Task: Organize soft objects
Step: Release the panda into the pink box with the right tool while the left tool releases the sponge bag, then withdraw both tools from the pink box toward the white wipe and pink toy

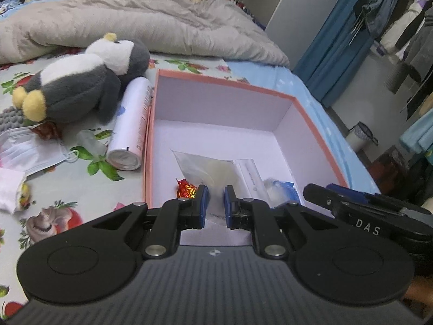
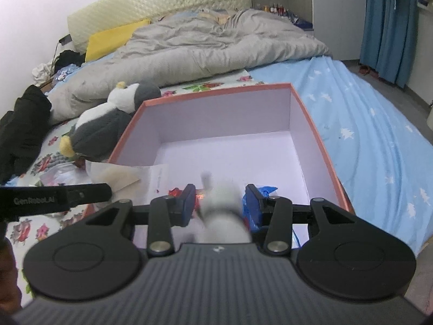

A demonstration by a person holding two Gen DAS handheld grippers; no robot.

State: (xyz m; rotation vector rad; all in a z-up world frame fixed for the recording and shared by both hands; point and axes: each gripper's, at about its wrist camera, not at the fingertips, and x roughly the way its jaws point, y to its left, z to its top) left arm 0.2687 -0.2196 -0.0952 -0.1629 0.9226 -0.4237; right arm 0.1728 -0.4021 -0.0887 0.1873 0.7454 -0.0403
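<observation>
Left gripper (image 1: 215,203) tilts down over the near wall of the open box (image 1: 232,84), its blue pads pinching the lower edge of a clear plastic pouch (image 1: 213,168) that holds something pale. From the right wrist view this pouch hangs at the box's near left corner, its long side running roughly across the picture, with the left gripper's black finger beside it. Right gripper (image 2: 220,203) also slants downward above the box's near edge; between its jaws sits a blurred white, fuzzy object (image 2: 224,211), long axis running away from the camera toward the box. The blur hides whether the pads press on it, so I cannot tell whether it is gripped. A red foil wrapper (image 1: 185,189) and a crumpled blue bag (image 1: 284,189) lie on the box floor near the front wall. On the floral bed sheet (image 1: 81,189) left of the box, a plush penguin (image 1: 81,86) lies on its side, yellow feet toward the camera, with a white cylinder (image 1: 130,127) lying just beside the box wall, its length running along that wall.
</observation>
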